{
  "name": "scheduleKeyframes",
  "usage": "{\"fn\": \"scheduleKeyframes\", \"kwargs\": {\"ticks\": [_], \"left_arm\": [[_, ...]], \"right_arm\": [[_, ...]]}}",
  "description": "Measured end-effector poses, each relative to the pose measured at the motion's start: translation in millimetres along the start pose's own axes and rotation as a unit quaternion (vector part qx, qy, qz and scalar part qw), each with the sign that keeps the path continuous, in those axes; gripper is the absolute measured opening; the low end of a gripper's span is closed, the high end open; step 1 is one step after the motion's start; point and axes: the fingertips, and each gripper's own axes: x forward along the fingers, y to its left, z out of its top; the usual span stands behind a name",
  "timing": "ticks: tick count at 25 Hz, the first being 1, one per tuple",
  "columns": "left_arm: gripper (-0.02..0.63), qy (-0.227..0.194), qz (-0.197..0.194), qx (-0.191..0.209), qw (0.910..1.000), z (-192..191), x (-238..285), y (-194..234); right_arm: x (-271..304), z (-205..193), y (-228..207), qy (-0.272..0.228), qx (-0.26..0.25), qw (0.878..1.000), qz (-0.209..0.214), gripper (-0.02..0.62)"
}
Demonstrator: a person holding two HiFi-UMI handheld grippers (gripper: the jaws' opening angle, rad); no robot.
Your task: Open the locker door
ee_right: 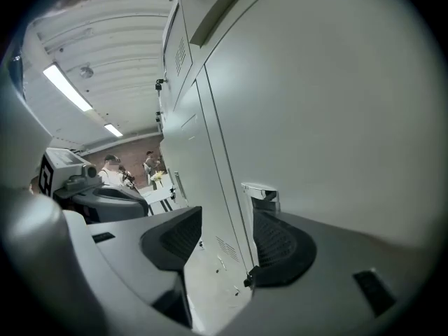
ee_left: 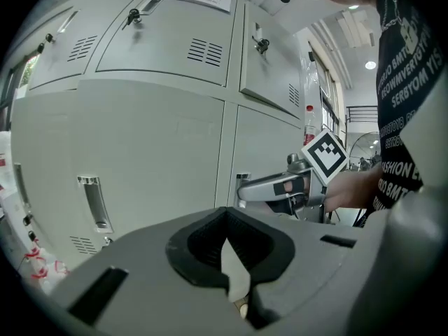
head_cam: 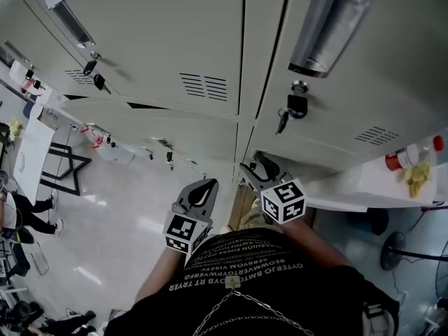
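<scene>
The right tool (ee_right: 227, 240) is held with jaws apart around the edge of the locker door (ee_right: 336, 117), near its handle (ee_right: 260, 192). The left tool (ee_left: 225, 219) is seen closed, with nothing gripped.

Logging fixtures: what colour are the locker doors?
The locker doors are pale grey; the head view shows it best.

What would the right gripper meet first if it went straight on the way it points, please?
Probably the locker door, near its recessed handle, just ahead of the open right gripper; depth is unclear.
</scene>
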Motion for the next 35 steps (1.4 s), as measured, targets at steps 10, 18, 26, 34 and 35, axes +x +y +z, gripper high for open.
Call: {"fn": "scheduleKeyframes", "kwargs": {"ticks": [10, 18, 26, 34, 35], "left_arm": [[-0.006, 0.010, -0.016, 0.008, 0.9998, -11.9, -19.7, -8.3], [-0.006, -0.003, -0.020, 0.024, 0.9995, -4.5, -33.5, -4.4], [-0.006, -0.001, -0.036, 0.038, 0.9986, -7.9, -46.8, -7.2], [-0.006, -0.004, -0.058, 0.042, 0.9974, -16.2, -58.8, -15.7], [-0.006, -0.006, -0.062, 0.043, 0.9971, -16.8, -59.9, -18.4]], "right_arm": [[-0.4, 0.7, -2.6, -0.022, 0.044, 0.998, -0.040, 0.226], [18.9, -13.4, -5.4, -0.006, 0.040, 0.995, -0.095, 0.245], [15.7, -14.8, -2.4, -0.013, 0.035, 0.994, -0.101, 0.227], [-9.2, -31.8, 14.0, -0.011, 0.026, 0.993, -0.116, 0.170], [-12.6, -33.8, 16.1, -0.011, 0.026, 0.993, -0.117, 0.161]]}}
